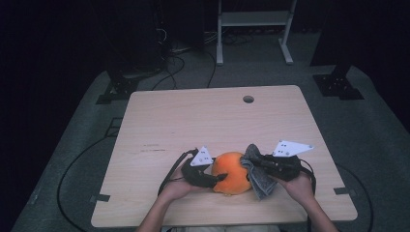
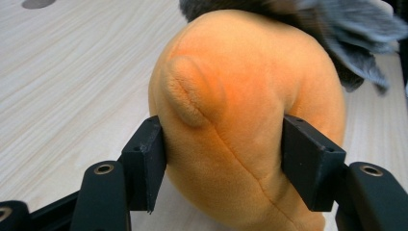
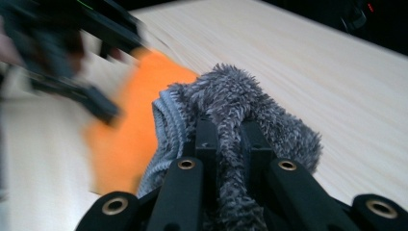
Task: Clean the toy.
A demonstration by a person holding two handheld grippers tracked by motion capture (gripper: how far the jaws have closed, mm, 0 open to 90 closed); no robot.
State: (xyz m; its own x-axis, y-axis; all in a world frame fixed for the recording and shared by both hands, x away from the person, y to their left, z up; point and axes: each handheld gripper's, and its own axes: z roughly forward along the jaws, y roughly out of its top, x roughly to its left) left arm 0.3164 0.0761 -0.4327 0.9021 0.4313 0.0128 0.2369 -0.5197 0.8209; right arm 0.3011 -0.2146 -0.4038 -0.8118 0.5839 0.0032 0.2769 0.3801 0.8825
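Your left tongs are partly open, with both black pads pressed into the flanks of the orange plush toy, so they have it pinched across its width. Your right tongs are squeezed as tight as they go on a fold of the grey fuzzy cloth, which bunches up between the jaws. In the high view the toy sits near the front edge of the bench, between your two hands, with the cloth draped against its right side. The left gripper view shows a seam running down the toy and a small rounded flap, and there its long axis looks roughly upright. From above it reads as a rounded lump, its facing unclear.
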